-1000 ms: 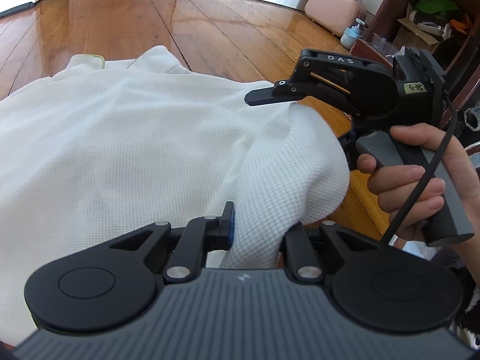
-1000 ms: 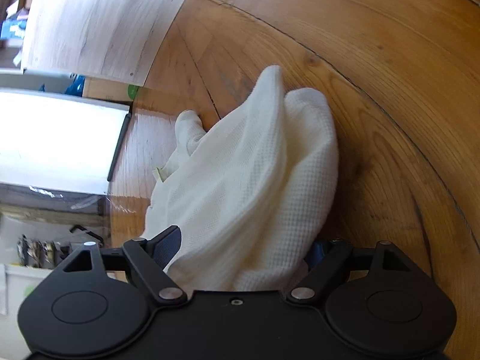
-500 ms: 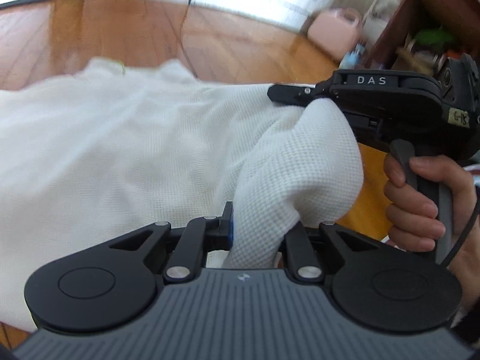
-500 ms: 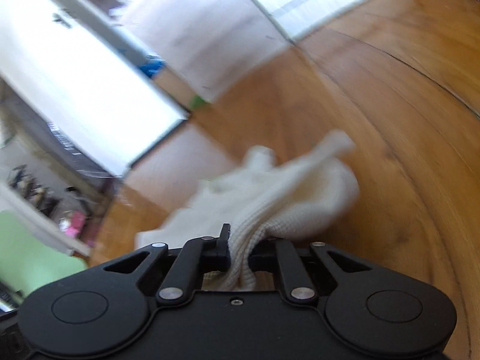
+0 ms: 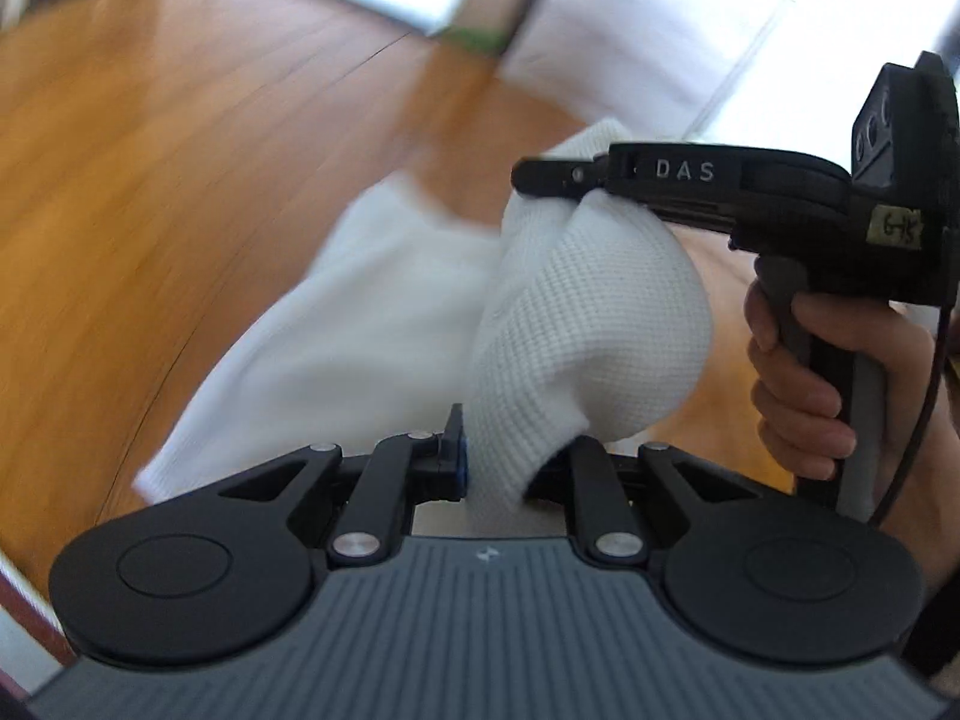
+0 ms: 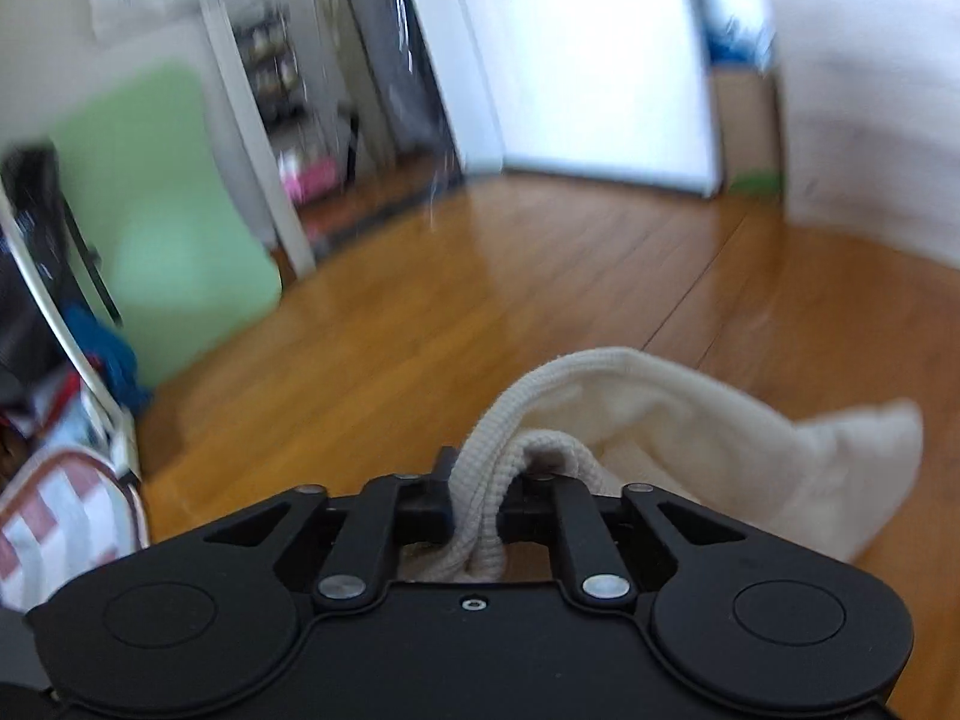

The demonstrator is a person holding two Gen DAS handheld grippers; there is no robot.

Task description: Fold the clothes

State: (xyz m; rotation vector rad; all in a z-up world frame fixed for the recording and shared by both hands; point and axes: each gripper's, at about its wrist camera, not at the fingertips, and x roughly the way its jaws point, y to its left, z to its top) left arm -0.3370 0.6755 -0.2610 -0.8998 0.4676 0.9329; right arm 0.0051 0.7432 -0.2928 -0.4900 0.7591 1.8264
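A white waffle-knit garment (image 5: 576, 324) hangs bunched between both grippers above the wooden floor. My left gripper (image 5: 498, 468) is shut on a fold of it at the bottom of the left wrist view. My right gripper (image 5: 552, 177) shows there at the upper right, held in a hand, shut on another part of the garment. In the right wrist view my right gripper (image 6: 480, 510) pinches a ribbed hem of the garment (image 6: 690, 420), and the rest hangs to the right.
The wooden floor (image 5: 180, 150) lies below. A green panel (image 6: 162, 210) and a white door frame (image 6: 258, 138) stand at the left. A striped bag (image 6: 54, 522) sits at the lower left. A bright white doorway (image 6: 588, 60) is ahead.
Both grippers have lifted the garment off the floor and swung round; it was spread flat a second ago and now hangs bunched. The right gripper closed on the cloth.
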